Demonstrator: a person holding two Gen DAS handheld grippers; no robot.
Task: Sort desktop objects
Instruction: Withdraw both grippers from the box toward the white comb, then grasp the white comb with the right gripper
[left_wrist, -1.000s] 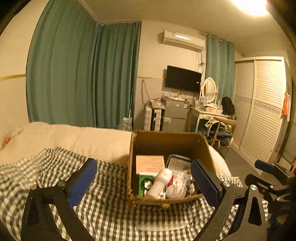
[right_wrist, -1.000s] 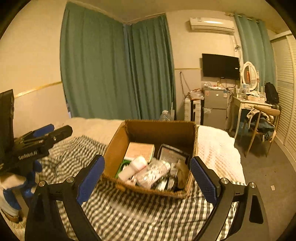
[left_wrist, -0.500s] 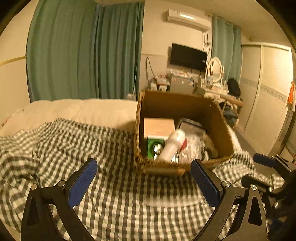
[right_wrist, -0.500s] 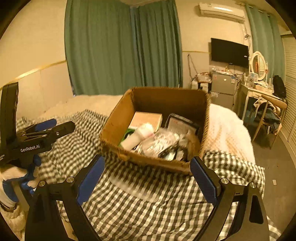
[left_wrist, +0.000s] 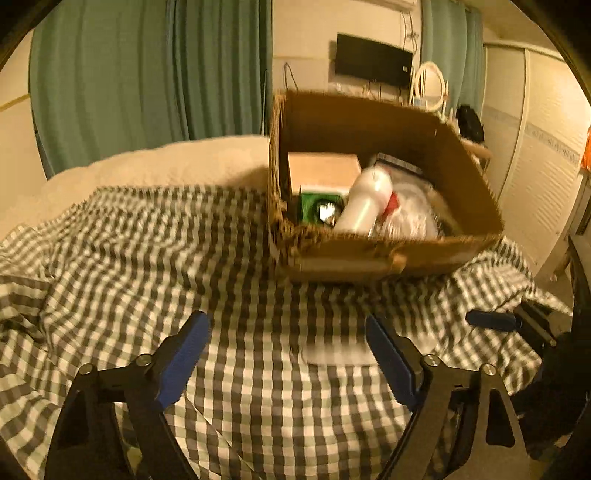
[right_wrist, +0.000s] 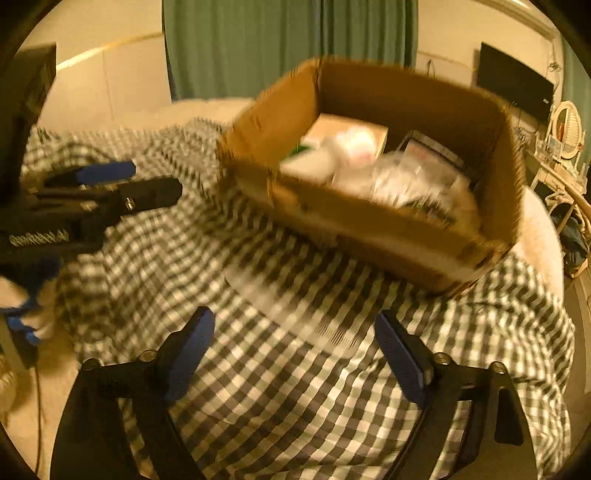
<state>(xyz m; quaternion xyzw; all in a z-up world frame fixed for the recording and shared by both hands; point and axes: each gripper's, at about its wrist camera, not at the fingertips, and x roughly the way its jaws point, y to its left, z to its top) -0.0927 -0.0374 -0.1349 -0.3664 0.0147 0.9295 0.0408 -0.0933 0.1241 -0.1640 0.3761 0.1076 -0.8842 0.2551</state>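
Observation:
An open cardboard box (left_wrist: 388, 258) stands on a checked cloth (left_wrist: 166, 258). It holds a white bottle (left_wrist: 364, 206), a green box (left_wrist: 312, 206), a tan box (left_wrist: 323, 170) and a clear plastic bag (left_wrist: 410, 216). A pale flat translucent piece (left_wrist: 336, 354) lies on the cloth in front of the box. My left gripper (left_wrist: 286, 325) hovers over the cloth short of the box, its jaws closing with nothing between them. My right gripper (right_wrist: 294, 319) does likewise, facing the box (right_wrist: 369, 229). In the right wrist view the contents are blurred.
A cream blanket (left_wrist: 166, 162) covers the bed beyond the cloth. Green curtains (left_wrist: 147, 74) hang behind it. A white wardrobe (left_wrist: 535, 147) and the floor lie to the right. The left gripper (right_wrist: 155, 179) and a gloved hand (right_wrist: 22, 310) show at the left edge.
Both grippers have sunk toward the cloth and tipped downward, so the box sits higher and larger in each view. Both pairs of jaws stand narrower than before.

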